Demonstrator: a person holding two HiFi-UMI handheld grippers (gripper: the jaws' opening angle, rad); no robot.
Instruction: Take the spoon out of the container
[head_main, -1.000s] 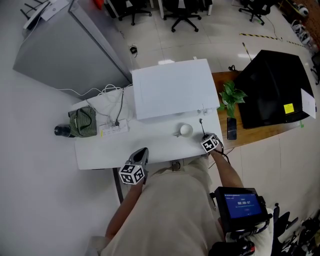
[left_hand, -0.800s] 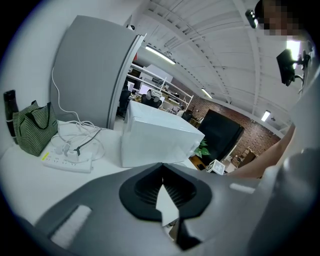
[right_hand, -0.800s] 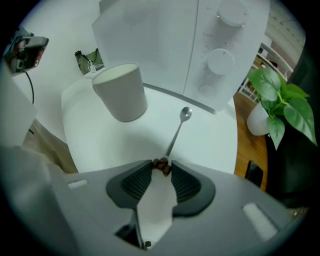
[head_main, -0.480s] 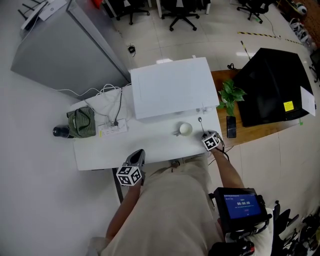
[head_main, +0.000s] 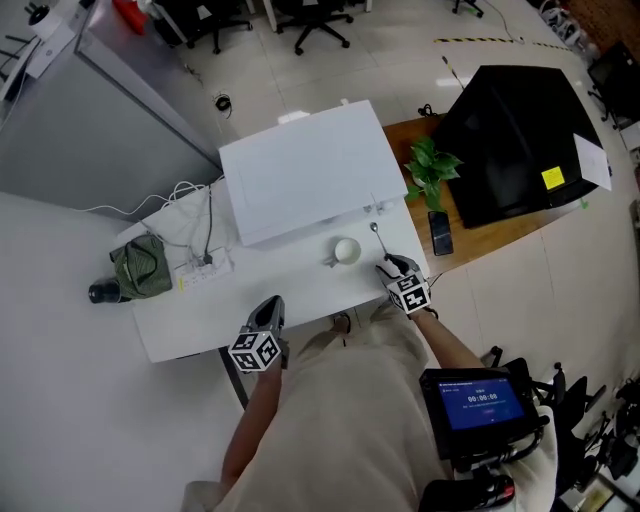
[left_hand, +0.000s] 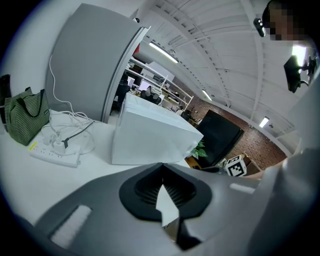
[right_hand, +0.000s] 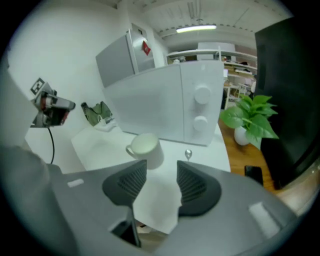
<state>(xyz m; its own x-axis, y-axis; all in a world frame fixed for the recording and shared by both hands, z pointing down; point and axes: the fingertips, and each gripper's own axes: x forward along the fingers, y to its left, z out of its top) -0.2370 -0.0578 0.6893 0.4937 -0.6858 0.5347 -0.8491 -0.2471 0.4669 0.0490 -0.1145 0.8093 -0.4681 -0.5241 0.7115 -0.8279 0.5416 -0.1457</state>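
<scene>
A white mug stands on the white table, and a metal spoon lies flat on the table just to its right. My right gripper hovers over the front edge, just short of the spoon's handle. In the right gripper view the mug and the spoon's bowl show beyond the right gripper, whose jaws have just been opening and now stand open with nothing between them. My left gripper is at the front edge, left of the mug. In its own view the left gripper is shut and empty.
A large white boxy appliance fills the back of the table. A power strip, cables and a green striped bag lie at the left. At the right, a wooden table carries a potted plant and a phone.
My right gripper has risen off the table and its jaws have parted; the spoon now lies free beside the mug. My left gripper has stayed at the front edge.
</scene>
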